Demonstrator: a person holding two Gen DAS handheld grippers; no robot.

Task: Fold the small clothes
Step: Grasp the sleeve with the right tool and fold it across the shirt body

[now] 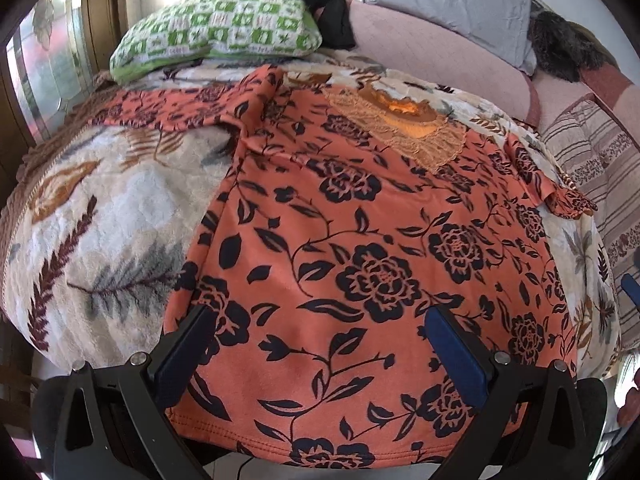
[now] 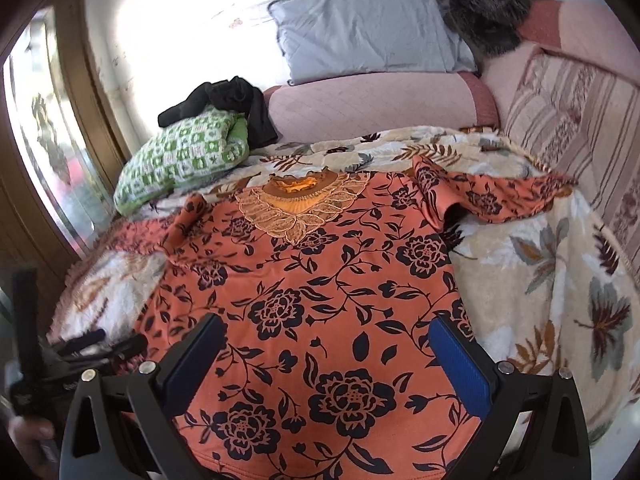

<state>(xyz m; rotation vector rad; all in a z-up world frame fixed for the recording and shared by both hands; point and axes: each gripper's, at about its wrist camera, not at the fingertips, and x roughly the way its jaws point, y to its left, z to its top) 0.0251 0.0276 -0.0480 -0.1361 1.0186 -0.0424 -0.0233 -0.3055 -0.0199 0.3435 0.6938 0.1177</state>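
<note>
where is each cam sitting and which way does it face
Left wrist: on the left gripper, at the hem's left part, looking up the orange floral top toward the green pillow; both fingers show, open.
Right wrist: on the right gripper, at the hem's right part, facing the grey pillow; open fingers show, plus the other gripper at its left edge.
Shared: top, lace collar, both pillows, leaf-print blanket.

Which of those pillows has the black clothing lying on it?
The green-and-white checked pillow, at the window side of the bed. The black garment is draped over its top; the grey pillow against the wall has nothing black on it.
</note>
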